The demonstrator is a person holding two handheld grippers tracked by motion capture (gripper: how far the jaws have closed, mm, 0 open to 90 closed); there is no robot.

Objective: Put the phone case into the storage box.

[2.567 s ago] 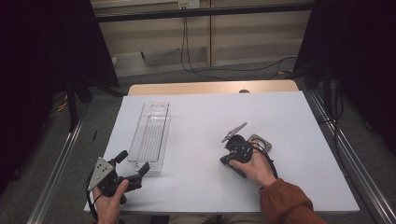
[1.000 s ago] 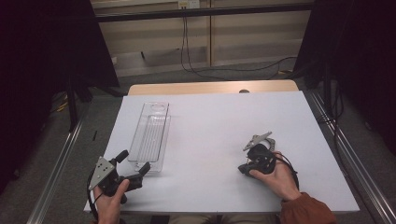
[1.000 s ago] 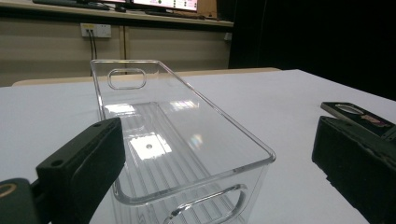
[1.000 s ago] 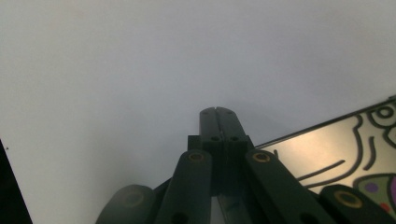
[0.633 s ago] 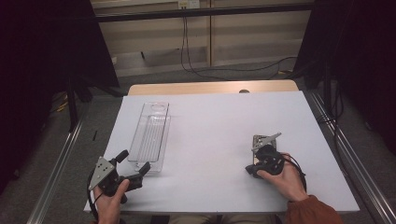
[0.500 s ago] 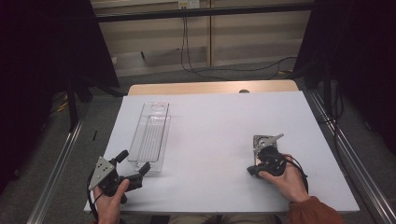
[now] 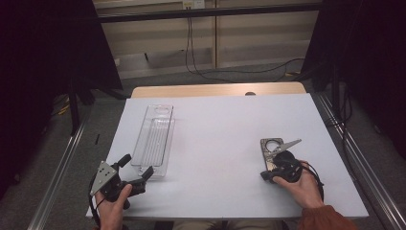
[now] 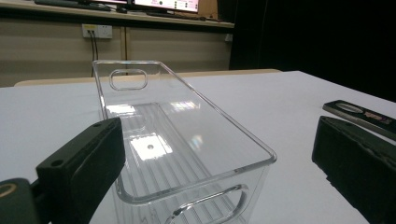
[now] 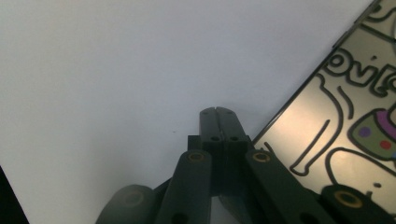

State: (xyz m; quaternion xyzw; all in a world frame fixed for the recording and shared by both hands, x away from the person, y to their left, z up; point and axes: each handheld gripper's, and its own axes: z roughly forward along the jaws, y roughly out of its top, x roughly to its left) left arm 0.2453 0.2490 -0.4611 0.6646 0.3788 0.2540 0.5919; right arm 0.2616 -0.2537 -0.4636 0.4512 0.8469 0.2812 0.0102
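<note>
The right gripper (image 7: 264, 176) is resting low over the white table (image 7: 225, 129) near its front right area, held in the person's right hand (image 7: 299, 184). In the right gripper view its two black jaws are pressing flat against each other, fully closed, with nothing between them (image 9: 218, 122). A flat dark card (image 7: 269, 152) with a printed cartoon drawing is lying on the table just beside the closed jaw tips; the right gripper view is showing its glossy printed face (image 9: 341, 112) immediately to one side of the jaws. Whether the jaws are touching the card's edge cannot be told.

The left gripper (image 7: 136, 168) is sitting at the front left corner of the table in the left hand (image 7: 115, 203). Its jaws are standing wide apart and gripping nothing. A clear plastic tray (image 7: 155, 139) is lying lengthwise directly ahead of them; in the left gripper view its near end (image 8: 196, 196) is sitting between the two open jaws, without the pads pressing on it.
</note>
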